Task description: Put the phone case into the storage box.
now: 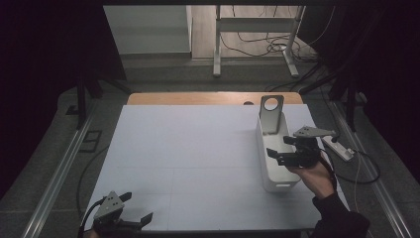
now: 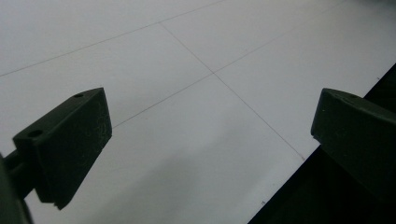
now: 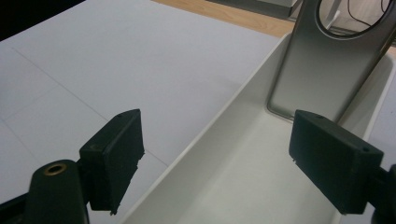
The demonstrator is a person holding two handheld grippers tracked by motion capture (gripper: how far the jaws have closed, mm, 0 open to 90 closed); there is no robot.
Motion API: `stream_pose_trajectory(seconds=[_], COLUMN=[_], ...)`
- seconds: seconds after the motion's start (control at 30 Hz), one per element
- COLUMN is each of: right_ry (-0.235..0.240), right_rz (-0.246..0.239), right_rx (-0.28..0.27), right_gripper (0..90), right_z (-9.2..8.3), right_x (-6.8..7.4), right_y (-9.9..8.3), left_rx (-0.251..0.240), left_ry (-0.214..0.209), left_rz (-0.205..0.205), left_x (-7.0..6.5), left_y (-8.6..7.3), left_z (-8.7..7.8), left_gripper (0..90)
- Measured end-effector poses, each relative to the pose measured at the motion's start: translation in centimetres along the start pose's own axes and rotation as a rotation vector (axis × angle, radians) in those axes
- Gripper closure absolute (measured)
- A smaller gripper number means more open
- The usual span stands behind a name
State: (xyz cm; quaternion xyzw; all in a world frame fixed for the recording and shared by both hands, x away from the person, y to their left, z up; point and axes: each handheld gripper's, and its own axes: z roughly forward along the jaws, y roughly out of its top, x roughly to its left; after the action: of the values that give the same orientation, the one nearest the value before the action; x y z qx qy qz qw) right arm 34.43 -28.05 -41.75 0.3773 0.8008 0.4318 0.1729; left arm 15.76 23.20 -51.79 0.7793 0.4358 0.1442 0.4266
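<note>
The right gripper (image 1: 287,149) is hovering over the white tray (image 1: 267,171) at the right side of the table (image 1: 188,148), its 2 jaws standing wide with nothing between them. In the right gripper view the near tray wall is running between the jaws, one jaw outside the tray and one over its hollow. A grey stand (image 3: 327,70) with 1 round hole is rising upright from the tray's far end.

Judging by this, the step in hand is gripping the tray wall. To do it well, the person should be lowering the gripper until both pads overlap the rim, keeping them square to the wall, then closing slowly, well clear of the stand.

The left gripper (image 1: 136,208) is resting near the table's front edge, jaws wide and empty.

No brand, label or writing is showing legibly on anything.
</note>
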Motion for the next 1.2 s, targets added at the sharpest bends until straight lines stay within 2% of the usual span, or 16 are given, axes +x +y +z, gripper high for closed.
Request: stream_pose_trajectory(seconds=[0.3,0.83,1.2], right_ry=[0.011,0.008,-0.007], right_rz=[-0.007,-0.040,-0.042], right_rx=[0.010,0.046,0.051], right_gripper=[15.5,4.7,0.0], right_z=[-0.7,-1.9,-3.1], right_x=[0.9,2.7,3.7], right_y=[-0.7,-2.1,-3.1], left_rx=[-0.002,-0.002,-0.001], left_ry=[0.001,0.003,0.004], left_rz=[-0.004,-0.002,0.002], left_x=[0.0,0.0,0.0], left_y=[0.0,0.0,0.0], left_z=[0.0,0.0,0.0], left_gripper=[0.0,0.0,0.0])
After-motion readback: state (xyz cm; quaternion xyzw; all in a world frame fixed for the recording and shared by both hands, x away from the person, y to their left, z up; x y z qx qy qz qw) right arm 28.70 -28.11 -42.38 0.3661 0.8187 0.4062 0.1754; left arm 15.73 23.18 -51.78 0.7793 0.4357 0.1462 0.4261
